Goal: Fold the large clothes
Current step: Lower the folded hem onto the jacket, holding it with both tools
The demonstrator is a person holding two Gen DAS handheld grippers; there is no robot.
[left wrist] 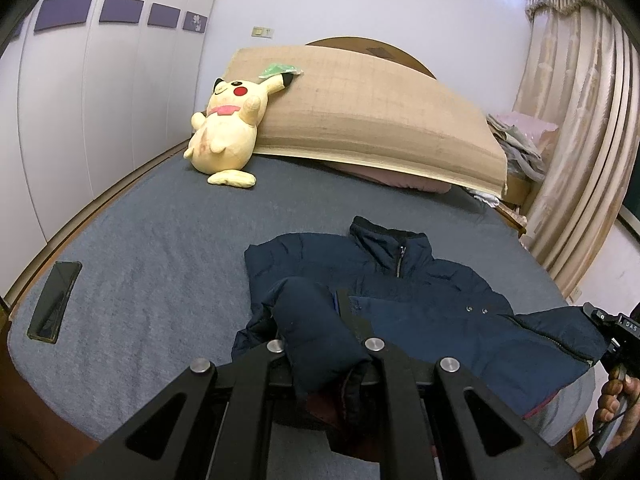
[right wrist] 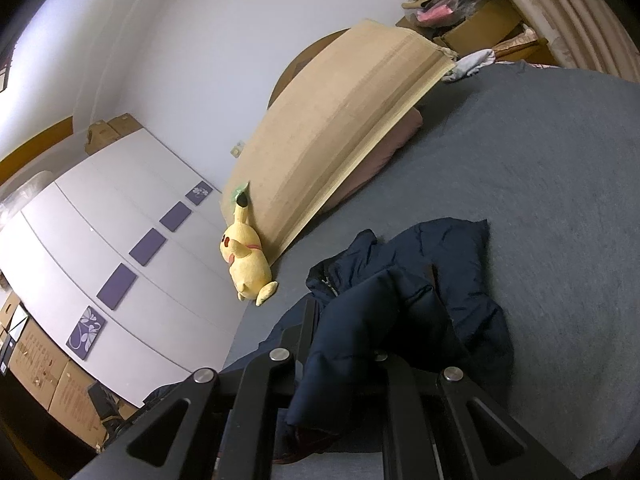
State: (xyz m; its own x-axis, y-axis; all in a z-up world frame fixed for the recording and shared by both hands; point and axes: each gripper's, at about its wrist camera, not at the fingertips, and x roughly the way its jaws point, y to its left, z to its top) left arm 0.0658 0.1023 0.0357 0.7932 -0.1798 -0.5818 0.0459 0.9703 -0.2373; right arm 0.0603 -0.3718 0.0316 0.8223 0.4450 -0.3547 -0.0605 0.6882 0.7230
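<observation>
Left gripper: we have the left gripper (left wrist: 324, 344) clamped tight on a dark blue fold of the jacket (left wrist: 420, 280), the cloth bunched between its jaws and draped over them.
Right gripper: in its own view, we see the right gripper (right wrist: 340, 356) pinched shut on another thick fold of the same jacket, the padding hanging down over the fingers.
Right gripper, seen from the left: out at the far right edge, with a hand (left wrist: 616, 404) wrapped round its grip, touching the jacket's hem corner.
Jacket: spread on the bed (left wrist: 160, 240) just ahead of both grippers, collar and zip pointing away from us, sleeve end pulled up into the left jaws.
Phone: a dark phone (left wrist: 54, 306) lies flat on the bed, well off to the left of the left gripper, near the bed's edge.
Plush: a yellow plush (left wrist: 228, 132) sits far ahead and left, leaning on a tan board (left wrist: 360, 120) propped at the bed head.
Boxes: from the right wrist we spot cardboard boxes (right wrist: 44, 376) low at the left, past the wardrobe (right wrist: 120, 248); what they hold we cannot tell.
Open box: far ahead beyond the board, an open box (right wrist: 476, 28) with crumpled cloth and bags heaped on top.
</observation>
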